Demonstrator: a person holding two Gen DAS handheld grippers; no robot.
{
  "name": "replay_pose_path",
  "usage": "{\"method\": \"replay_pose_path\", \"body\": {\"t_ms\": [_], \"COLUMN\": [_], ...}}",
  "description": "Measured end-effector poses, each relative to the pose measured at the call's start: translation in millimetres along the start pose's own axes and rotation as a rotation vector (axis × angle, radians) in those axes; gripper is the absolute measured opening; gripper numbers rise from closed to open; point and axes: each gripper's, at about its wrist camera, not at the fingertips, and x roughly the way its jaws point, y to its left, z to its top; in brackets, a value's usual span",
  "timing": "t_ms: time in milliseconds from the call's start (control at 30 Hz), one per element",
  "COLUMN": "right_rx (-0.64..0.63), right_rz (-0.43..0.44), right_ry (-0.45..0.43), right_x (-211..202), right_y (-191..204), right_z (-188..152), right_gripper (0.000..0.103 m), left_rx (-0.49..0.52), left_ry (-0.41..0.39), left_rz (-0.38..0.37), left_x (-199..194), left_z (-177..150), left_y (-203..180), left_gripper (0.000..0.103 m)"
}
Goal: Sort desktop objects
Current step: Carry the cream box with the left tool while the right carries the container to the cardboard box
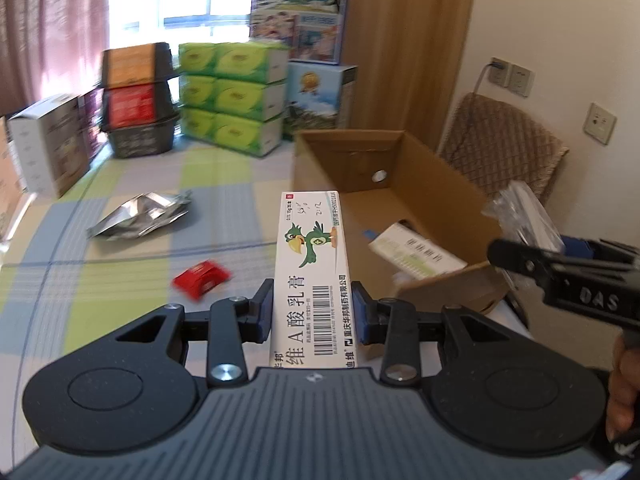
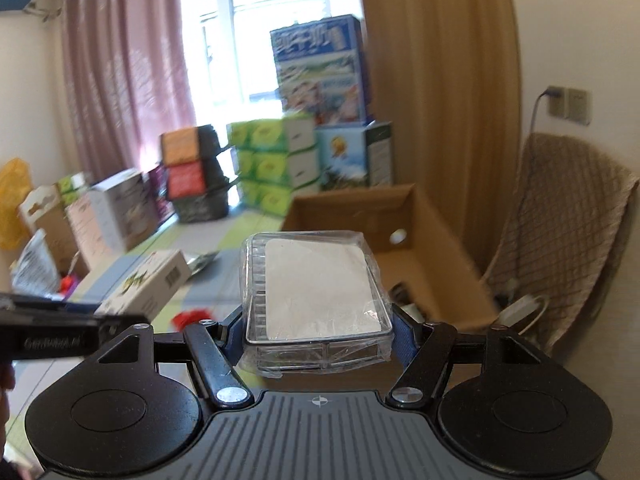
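My left gripper (image 1: 312,312) is shut on a long white ointment box (image 1: 312,264) printed with a green bird, held above the checked tablecloth just left of the open cardboard box (image 1: 436,184). The ointment box (image 2: 148,284) also shows at the left of the right wrist view. My right gripper (image 2: 318,336) is shut on a clear plastic case (image 2: 316,292) wrapped in film, in front of the cardboard box (image 2: 424,248). From the left wrist view the right gripper (image 1: 520,256) and its case (image 1: 520,212) hang over the box's near right corner.
On the cloth lie a silver foil pouch (image 1: 140,216) and a small red packet (image 1: 202,276). A white-green carton (image 1: 412,252) lies inside the cardboard box. Stacked green tissue packs (image 1: 232,100), black baskets (image 1: 138,100) and cartons line the far edge. A chair (image 1: 500,152) stands at right.
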Motion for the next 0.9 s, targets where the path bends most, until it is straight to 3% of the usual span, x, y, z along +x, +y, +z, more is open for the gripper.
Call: {"method": "replay_pose_path", "body": {"t_ms": [367, 900], "right_rx": [0.03, 0.054], "right_rz": [-0.043, -0.052], "right_ry": [-0.004, 0.015], "right_x": [22.8, 53.5], "right_y": [-45.6, -70.7], "right_z": [23.4, 32.1], "right_gripper": [0.066, 0.066], "left_rx": [0.06, 0.045], "left_ry": [0.019, 0.06], "left_rz": [-0.058, -0.121], "left_x": [41.8, 82.7], "left_z": [29.1, 42.1], "left_y": [-42.4, -52.6], "left_gripper": [0.033, 0.033]}}
